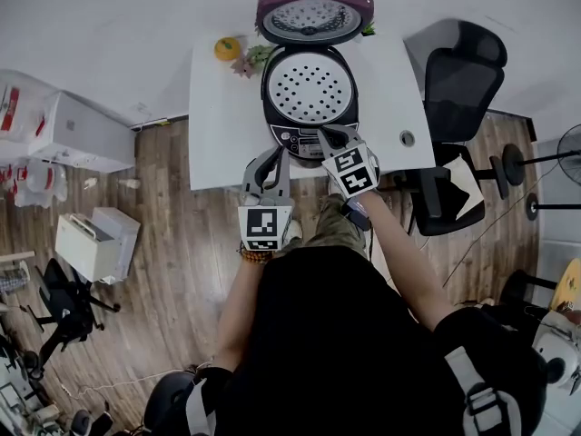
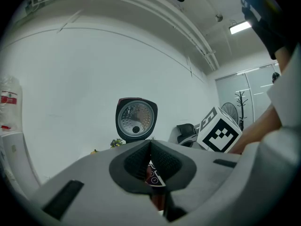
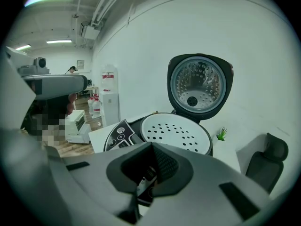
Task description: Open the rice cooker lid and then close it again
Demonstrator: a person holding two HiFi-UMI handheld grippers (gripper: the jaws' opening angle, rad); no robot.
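The dark rice cooker stands on the white table with its lid swung up and back, the shiny inner face showing. A white perforated tray covers the pot. My right gripper is shut and empty, its tip at the control panel on the cooker's front. My left gripper is shut and empty too, level, just off the table's near edge at the cooker's front left. The left gripper view looks over the shut left gripper to the raised lid. Beyond the shut right gripper are the tray and the lid.
An orange and a small plant lie at the table's far left. A black office chair stands to the right of the table, a white cabinet to the left. A wall runs close behind the cooker.
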